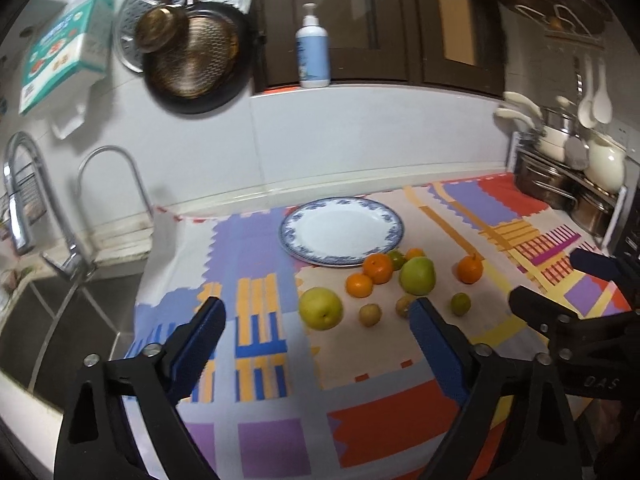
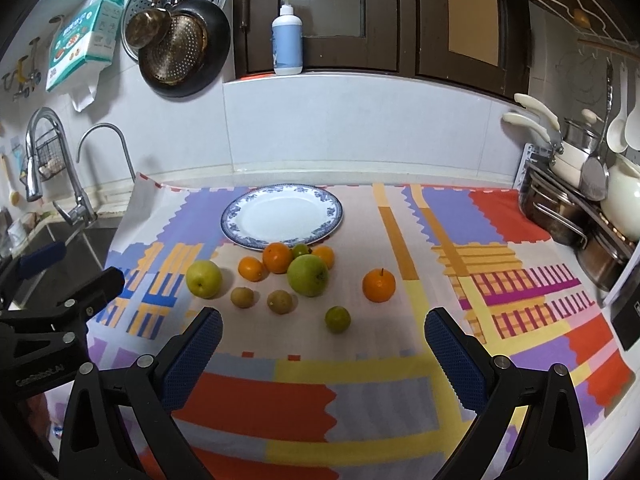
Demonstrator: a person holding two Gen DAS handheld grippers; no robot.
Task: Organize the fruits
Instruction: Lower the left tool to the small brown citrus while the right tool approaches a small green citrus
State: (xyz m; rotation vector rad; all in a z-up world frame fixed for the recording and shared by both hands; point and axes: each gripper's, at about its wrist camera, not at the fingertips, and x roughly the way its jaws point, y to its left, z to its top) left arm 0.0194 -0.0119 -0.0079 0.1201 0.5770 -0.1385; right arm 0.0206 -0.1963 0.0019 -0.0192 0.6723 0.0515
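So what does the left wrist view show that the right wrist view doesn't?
Only the left wrist view shows the right tongs, open, at its right edge. Only the right wrist view shows the left tongs, open, at its left edge, and the small wire basket behind the tap. Both show the empty plate, the fruit loose on the cloth in front of it, the soap bottle and the hanging pans.

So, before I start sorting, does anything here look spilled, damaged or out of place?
Nothing spilled or damaged. The plate is bare while the fruit lies loose on the cloth in front of it; one orange sits apart to the right. Both grippers are open and hold nothing.
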